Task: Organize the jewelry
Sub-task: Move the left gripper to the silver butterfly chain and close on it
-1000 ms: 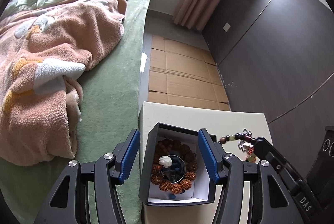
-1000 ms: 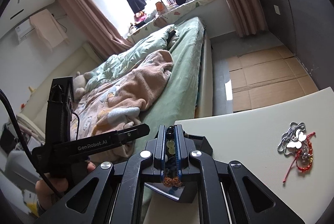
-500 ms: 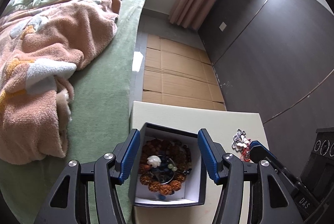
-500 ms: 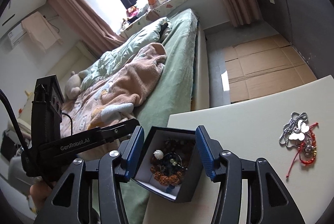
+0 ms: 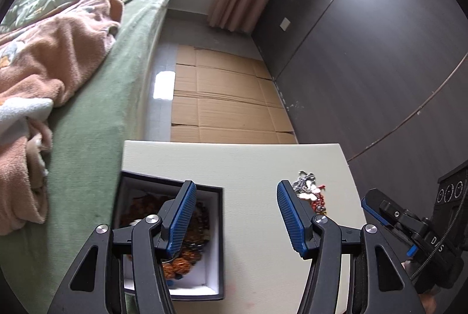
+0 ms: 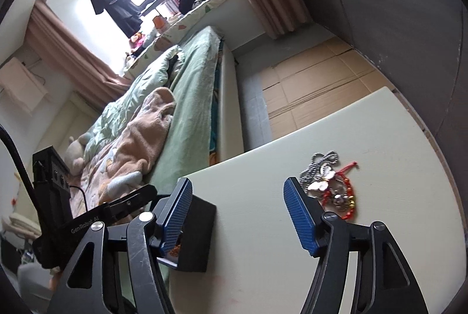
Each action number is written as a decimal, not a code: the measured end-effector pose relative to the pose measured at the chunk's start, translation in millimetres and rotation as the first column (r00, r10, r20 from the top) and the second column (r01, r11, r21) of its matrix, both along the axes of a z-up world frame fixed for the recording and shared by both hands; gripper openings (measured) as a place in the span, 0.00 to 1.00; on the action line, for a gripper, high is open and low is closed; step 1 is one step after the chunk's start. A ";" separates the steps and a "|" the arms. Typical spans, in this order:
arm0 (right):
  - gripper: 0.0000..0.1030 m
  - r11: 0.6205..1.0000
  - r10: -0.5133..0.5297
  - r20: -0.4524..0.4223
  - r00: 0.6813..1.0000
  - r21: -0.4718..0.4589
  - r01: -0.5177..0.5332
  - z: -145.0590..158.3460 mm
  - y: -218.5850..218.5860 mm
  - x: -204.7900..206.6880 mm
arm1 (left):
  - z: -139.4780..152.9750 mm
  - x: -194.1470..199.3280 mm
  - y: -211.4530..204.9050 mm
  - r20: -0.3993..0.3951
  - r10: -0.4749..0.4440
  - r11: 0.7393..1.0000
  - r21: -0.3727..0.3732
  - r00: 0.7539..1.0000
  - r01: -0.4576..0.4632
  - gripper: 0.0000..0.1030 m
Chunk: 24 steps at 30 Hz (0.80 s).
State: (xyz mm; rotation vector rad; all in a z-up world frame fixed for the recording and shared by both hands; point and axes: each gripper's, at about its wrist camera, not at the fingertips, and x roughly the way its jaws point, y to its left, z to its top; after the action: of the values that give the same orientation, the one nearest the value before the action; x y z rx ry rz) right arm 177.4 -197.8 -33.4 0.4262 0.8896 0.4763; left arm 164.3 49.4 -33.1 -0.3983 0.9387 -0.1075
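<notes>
Right tool point(image 6: 237, 211), jaws opening with nothing between, hovers just left of the jewelry pile point(image 6: 329, 185) (seemingly tangled chains).

The left gripper point(image 5: 234, 214) points steeply down over the tabletop point(image 5: 251, 156), near its left edge, jaws standing apart with nothing between the blue pads point(image 5: 181, 217). The right gripper point(image 6: 238, 211) tilts downward over the middle of the tabletop, its jaws opening, with only bare surface between its blue pads point(image 6: 299, 216). Each gripper shows in the other's view: the right one at the tabletop's right edge, the left one beyond the left edge, with a bit of a hand point(image 6: 54, 281) under it.
</notes>
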 end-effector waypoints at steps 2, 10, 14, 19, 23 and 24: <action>0.65 1.000 -0.023 -0.032 0.999 0.004 0.023 -4.1 -14.2 1.7 | -1.4 2.6 -11.2 0.000 -0.010 1.000 0.000 1.000 0.010 0.57; 0.68 0.997 -0.066 -0.127 0.990 -0.040 0.061 -20.6 -40.8 5.6 | -9.7 15.6 -54.9 0.013 -0.059 0.998 0.007 0.998 0.059 0.57; 0.68 0.994 -0.105 -0.188 0.977 -0.056 0.096 -33.9 -56.6 7.7 | -15.1 21.6 -78.0 0.024 -0.091 0.996 0.020 0.996 0.091 0.57; 0.68 0.987 -0.161 -0.262 0.951 -0.018 0.162 -49.0 -87.0 9.3 | -24.2 28.3 -100.8 0.031 -0.131 0.991 0.041 0.991 0.129 0.44; 0.68 0.983 -0.182 -0.267 0.946 -0.014 0.185 -49.4 -100.9 8.1 | -37.0 31.9 -118.1 0.011 -0.166 0.984 0.069 0.986 0.165 0.35; 0.68 0.982 -0.184 -0.265 0.946 -0.013 0.187 -48.6 -103.4 7.6 | -39.4 32.4 -121.9 0.007 -0.172 0.982 0.077 0.985 0.171 0.35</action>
State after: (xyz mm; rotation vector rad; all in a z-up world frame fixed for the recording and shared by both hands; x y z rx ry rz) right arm 185.0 -301.2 -82.0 0.5888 1.0942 0.2536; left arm 196.7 -72.5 -72.5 -0.2452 0.9595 -0.2304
